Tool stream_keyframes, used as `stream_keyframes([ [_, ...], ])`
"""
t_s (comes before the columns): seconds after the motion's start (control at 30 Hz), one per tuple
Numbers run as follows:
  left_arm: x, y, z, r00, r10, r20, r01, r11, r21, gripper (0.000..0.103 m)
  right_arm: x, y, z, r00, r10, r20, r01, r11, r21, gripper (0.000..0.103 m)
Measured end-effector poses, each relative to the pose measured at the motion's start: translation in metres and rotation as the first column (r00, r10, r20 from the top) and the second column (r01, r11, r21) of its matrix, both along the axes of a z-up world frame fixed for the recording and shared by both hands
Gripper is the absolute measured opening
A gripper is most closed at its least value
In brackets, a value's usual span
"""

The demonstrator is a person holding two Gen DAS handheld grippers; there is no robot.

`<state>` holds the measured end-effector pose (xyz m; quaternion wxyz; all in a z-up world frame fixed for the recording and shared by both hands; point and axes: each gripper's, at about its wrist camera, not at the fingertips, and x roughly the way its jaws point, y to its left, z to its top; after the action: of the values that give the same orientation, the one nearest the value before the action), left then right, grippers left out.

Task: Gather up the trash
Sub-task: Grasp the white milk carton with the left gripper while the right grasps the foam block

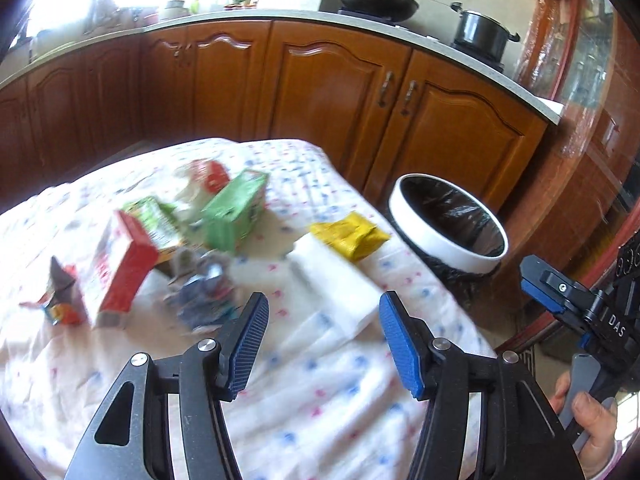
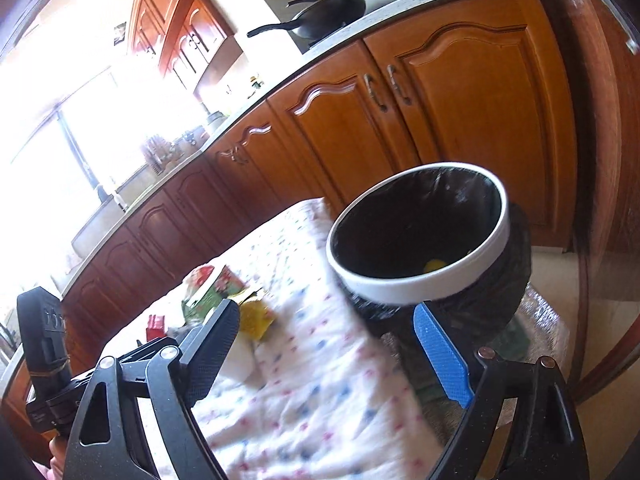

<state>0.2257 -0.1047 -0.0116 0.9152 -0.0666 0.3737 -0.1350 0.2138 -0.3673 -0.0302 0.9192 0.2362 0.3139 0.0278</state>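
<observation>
Left tool: black frame, ribbed blue pads, fingers spread wide, nothing between them; it hangs over the surface, draped in a white quilted cloth with small red and blue dots. Right tool: likewise spread and empty, just beside the round white-rimmed bin lined with glossy black plastic.

Landmark is that bin, standing at the cloth's edge in front of carved wooden cabinet doors. Something small and yellow lies at its bottom. Nearest the bin on the cloth: crinkled yellow foil packet, touching a flat white rectangular pad. Farther from the bin: green cardboard carton, upright; red-and-white cardboard box; crumpled blue-grey wrapper; small dark folded wrapper, farthest out. The pile is motion-blurred.
</observation>
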Motion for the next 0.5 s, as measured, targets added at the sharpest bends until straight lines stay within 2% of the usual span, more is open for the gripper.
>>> stream_keyframes([
  [0.23,-0.019,0.049,0.001,0.997,0.073,-0.016,-0.073,0.997,-0.007,0.057,-0.006,0.035,-0.007,0.998,0.057,-0.015,-0.057,0.998,0.0,0.09],
  [0.5,-0.027,0.082,0.001,0.991,0.129,-0.027,-0.13,0.991,-0.018,0.057,-0.001,0.076,-0.011,0.991,0.135,-0.024,-0.136,0.99,-0.03,0.09],
])
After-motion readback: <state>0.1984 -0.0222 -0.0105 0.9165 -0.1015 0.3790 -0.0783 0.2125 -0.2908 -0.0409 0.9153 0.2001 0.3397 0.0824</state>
